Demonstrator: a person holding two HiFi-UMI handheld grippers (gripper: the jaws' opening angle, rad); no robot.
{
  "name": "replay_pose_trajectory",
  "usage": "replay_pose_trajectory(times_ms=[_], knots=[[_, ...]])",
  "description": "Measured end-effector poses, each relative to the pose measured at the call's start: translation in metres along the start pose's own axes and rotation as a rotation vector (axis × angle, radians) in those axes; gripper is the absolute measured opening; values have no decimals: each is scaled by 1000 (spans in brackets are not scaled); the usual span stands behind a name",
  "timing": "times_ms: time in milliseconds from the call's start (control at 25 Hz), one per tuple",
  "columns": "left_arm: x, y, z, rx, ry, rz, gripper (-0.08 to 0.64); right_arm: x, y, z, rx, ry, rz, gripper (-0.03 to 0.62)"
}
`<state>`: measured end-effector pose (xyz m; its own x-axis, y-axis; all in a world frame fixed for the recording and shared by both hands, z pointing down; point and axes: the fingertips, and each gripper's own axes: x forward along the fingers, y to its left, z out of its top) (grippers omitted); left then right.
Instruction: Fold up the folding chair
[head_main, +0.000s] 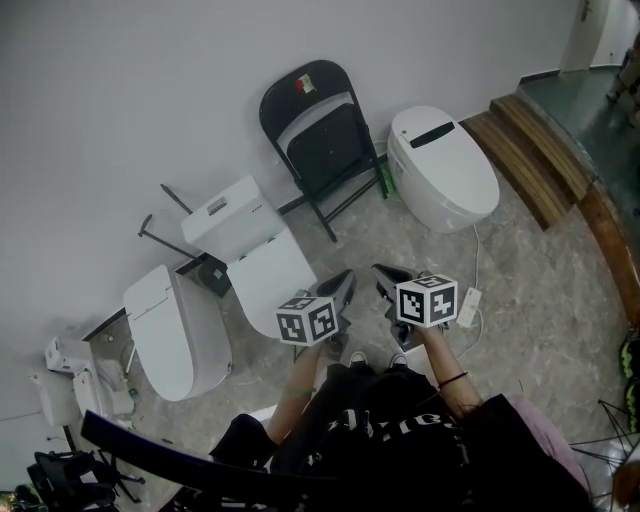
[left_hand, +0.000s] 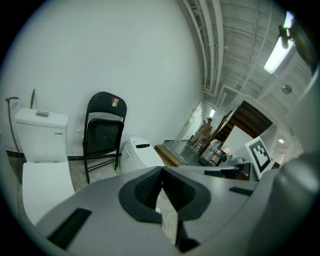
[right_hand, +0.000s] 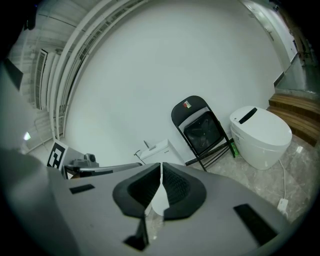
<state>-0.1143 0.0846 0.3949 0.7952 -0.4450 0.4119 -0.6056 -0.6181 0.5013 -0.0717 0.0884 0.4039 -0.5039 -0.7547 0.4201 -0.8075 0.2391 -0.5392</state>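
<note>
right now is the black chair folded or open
Folded: the chair stands by the wall with its seat swung up flat against the backrest.

Head view looks steeply down; both gripper views face the wall (left_hand: 125, 60) from afar, sharing the black chair (left_hand: 104, 131).

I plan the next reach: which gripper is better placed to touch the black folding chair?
Left, slightly: the left gripper lines up closer with the chair than the right gripper; both shut, empty, apart from it.
</note>
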Motion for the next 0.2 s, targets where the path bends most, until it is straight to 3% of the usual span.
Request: replay_pose_trajectory(times_ms=[200], knots=[[4, -9, -4, 7, 9, -2, 3, -9, -6, -1, 6, -5, -5, 24]])
